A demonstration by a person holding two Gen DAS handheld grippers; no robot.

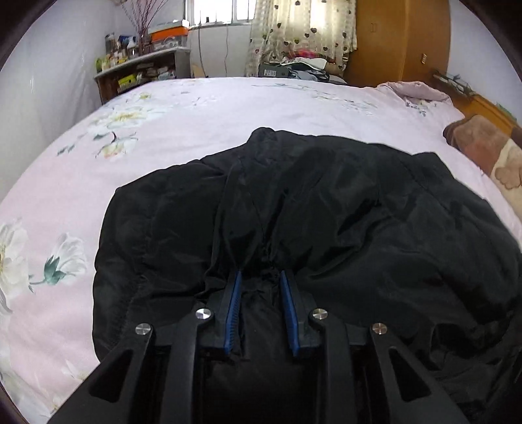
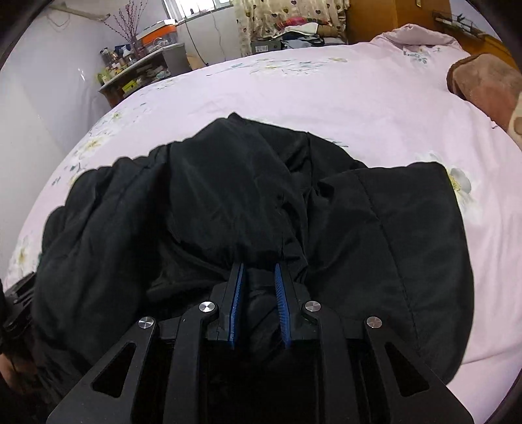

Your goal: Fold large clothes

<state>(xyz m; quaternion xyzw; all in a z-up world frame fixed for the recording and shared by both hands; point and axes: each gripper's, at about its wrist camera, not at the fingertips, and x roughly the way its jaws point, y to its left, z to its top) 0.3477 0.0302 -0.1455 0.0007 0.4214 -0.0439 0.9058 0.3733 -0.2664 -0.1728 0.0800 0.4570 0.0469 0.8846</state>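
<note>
Black jacket (image 1: 326, 208) is lying bunched on the pink bedsheet (image 1: 195, 107), left gripper (image 1: 261, 274) and right gripper (image 2: 259, 265) each pinching a thin fold, risking slippery fabric sliding out and collapsing.

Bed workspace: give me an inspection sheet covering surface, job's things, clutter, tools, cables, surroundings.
Surface: pink floral bedsheet, mostly smooth.
Job's things: black jacket lying bunched on the sheet.
Clutter: brown blanket at the bed's far right corner.
Tools: left tool and right tool each have black fabric gathered between the blue pads.
Cables: one cord hanging down the wall under the window.
Surroundings: crowded shelf, heart-print curtain, wooden wardrobe.
</note>
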